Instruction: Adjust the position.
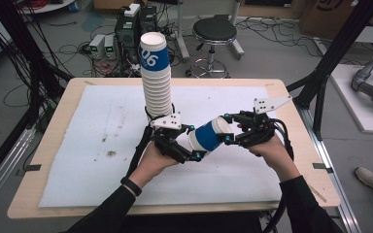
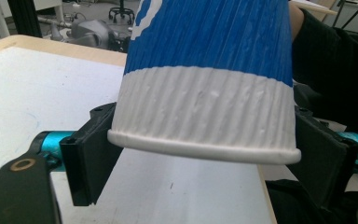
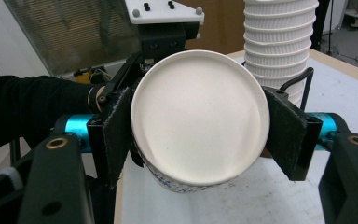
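Observation:
A blue and white ribbed paper cup point(image 1: 208, 136) point(image 2: 205, 70) lies on its side in the air above the table's middle, held between both grippers. My left gripper point(image 1: 194, 142) point(image 2: 205, 149) has its jaws against the cup's white rolled rim on both sides. My right gripper point(image 1: 227, 128) point(image 3: 196, 130) is shut on the cup point(image 3: 196, 116) at the other end, a pad pressing on each side of the flat white base. A tall stack of the same cups point(image 1: 156, 82) point(image 3: 279, 42) stands upside down on the mat just behind the left gripper.
A white mat point(image 1: 102, 121) covers most of the wooden table point(image 1: 53, 145). Behind the table on the floor stand a round stool point(image 1: 213, 31) and electronics boxes point(image 1: 126, 34) with cables. Black frame posts point(image 1: 335, 53) rise at both sides.

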A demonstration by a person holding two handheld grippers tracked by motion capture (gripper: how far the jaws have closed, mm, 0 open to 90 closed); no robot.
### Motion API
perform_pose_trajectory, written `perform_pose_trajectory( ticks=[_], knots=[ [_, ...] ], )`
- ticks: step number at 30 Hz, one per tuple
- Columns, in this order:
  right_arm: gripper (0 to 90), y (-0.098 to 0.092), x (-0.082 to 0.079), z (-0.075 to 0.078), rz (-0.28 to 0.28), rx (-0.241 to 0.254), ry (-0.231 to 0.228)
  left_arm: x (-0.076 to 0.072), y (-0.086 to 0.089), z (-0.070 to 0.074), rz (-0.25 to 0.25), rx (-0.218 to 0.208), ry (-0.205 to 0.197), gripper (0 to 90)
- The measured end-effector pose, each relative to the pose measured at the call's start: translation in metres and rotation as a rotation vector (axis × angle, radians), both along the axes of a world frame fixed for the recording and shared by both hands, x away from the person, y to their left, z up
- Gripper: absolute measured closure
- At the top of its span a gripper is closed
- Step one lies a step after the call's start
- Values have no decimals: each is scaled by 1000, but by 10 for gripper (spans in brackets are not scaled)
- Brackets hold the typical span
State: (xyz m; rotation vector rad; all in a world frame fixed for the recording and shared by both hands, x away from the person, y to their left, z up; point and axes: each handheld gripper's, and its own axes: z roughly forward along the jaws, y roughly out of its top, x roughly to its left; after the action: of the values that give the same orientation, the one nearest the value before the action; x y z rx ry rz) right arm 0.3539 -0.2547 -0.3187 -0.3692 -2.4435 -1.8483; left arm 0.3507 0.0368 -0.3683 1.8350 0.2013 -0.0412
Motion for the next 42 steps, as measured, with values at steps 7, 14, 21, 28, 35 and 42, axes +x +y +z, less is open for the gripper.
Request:
perform_pose_trajectory(
  ticks=[7,14,21,28,35,42],
  knots=[
    [310,0,1,-1,12,-11,6,0,7,7,-1,32,-35,210],
    [259,3,-1,-3,7,-73,-28,0,9,13,-5,121,-45,221],
    [214,3,-5,3,-20,-149,-70,1,15,22,9,232,-62,225],
    [213,18,-7,-2,-8,-251,-87,-2,11,25,-1,324,-85,228],
    [299,19,-3,-9,50,-246,-54,-3,10,23,-21,265,-74,186],
    [303,8,0,-6,54,-128,-27,0,14,16,1,97,-13,149]
  ],
)
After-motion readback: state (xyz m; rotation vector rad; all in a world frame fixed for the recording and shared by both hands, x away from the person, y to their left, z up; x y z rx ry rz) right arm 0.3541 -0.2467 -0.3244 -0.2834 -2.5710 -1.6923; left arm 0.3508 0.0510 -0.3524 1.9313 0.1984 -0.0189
